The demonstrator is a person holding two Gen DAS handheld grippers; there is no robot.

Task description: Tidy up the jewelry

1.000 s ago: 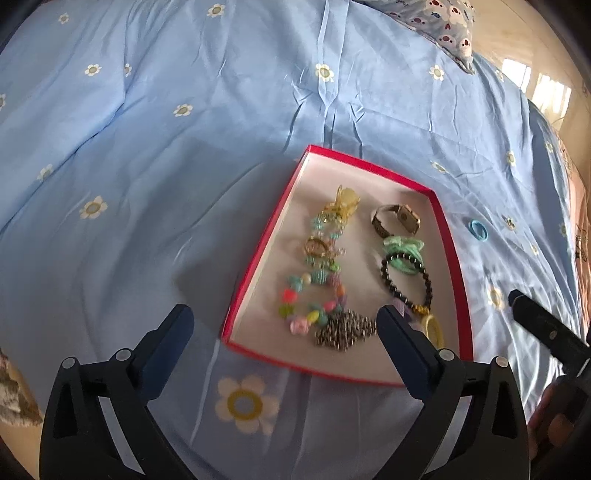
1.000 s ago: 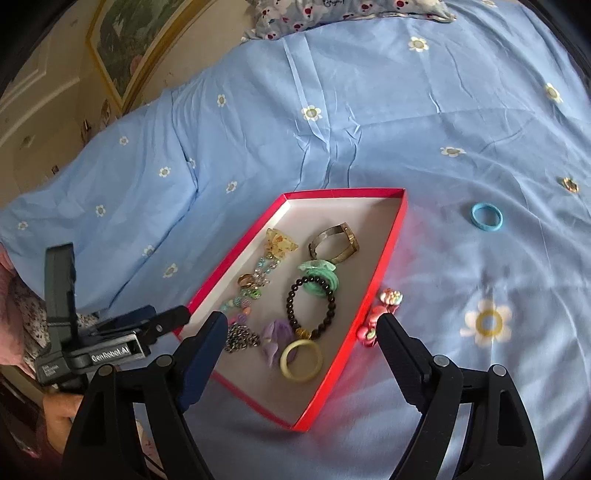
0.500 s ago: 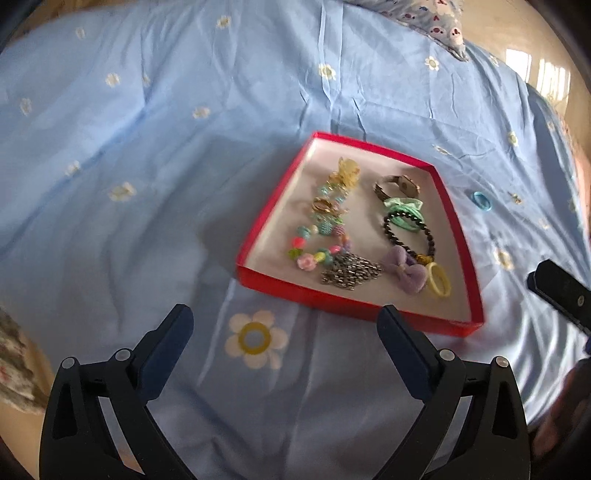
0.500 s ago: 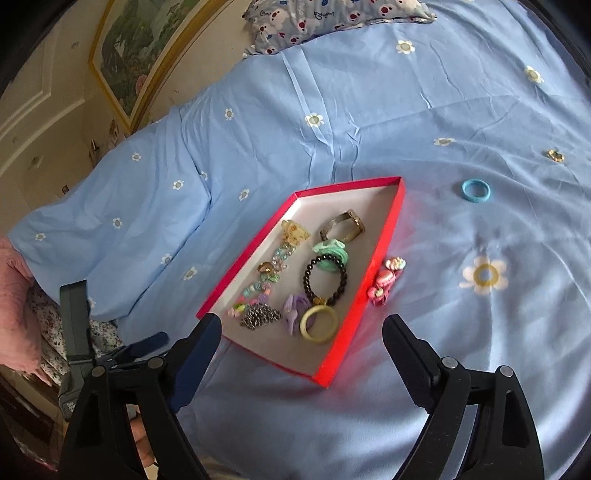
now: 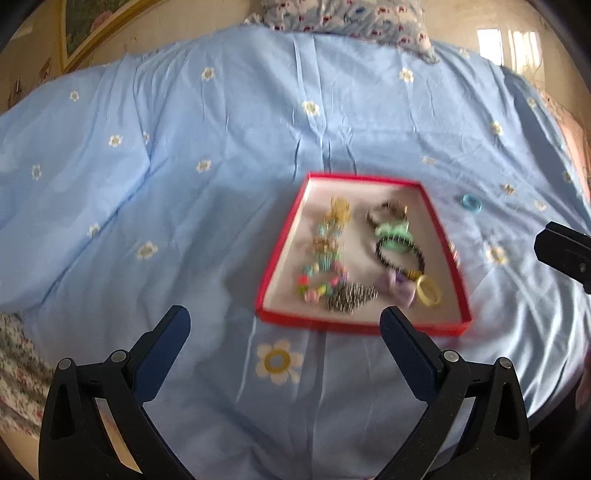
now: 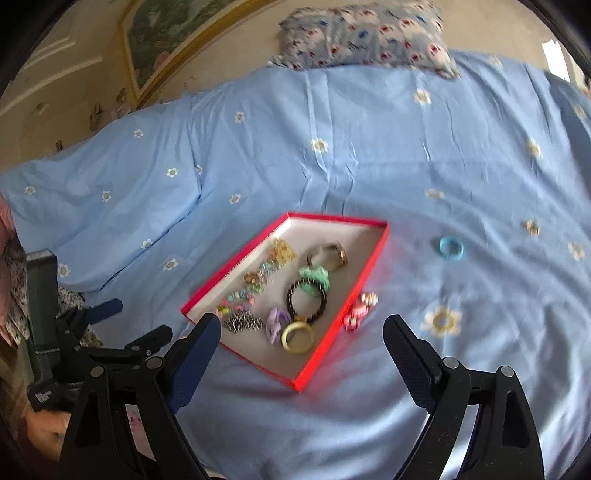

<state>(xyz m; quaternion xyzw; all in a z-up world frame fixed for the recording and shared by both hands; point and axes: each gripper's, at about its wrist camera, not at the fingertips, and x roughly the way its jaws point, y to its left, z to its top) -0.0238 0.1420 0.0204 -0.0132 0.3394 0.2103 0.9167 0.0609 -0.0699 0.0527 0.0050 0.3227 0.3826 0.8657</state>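
pale blue bedsheet printed with small white daisies [image 6: 369, 166] carries everything; patterned pillow [image 6: 365, 35] at its far edge. shallow rectangular red-walled tray with a white floor [image 6: 376, 254] sits mid-sheet, long axis running away from both tools, slanting up-right in the right wrist view. tray holds most pieces: black beaded bracelet [image 6: 307, 301], yellow ring-shaped bangle [image 6: 297, 336], silver metal chain heap [image 6: 242, 321], a strand of multicoloured beads [image 6: 243, 295], others too blurred to name. two pieces lie on the sheet outside: pink-and-red clustered ornament [image 6: 359, 309], touching or just beside the tray's right long wall near its near corner (contact unclear), and a small light-blue plastic ring [image 6: 450, 249], well apart to the right, level with the tray's far end. right gripper [image 6: 298, 347], fingers spread wide, nothing between them, hovers above the near right corner. left gripper [image 5: 285, 330], fingers likewise wide and empty, hangs off the tray's near short wall, left of centre. judgement: both strays lie on the right side, so the right gripper is nearer; the pink ornament sits just ahead, between its fingers' line, the likeliest next pick, with a short carry left over the wall.
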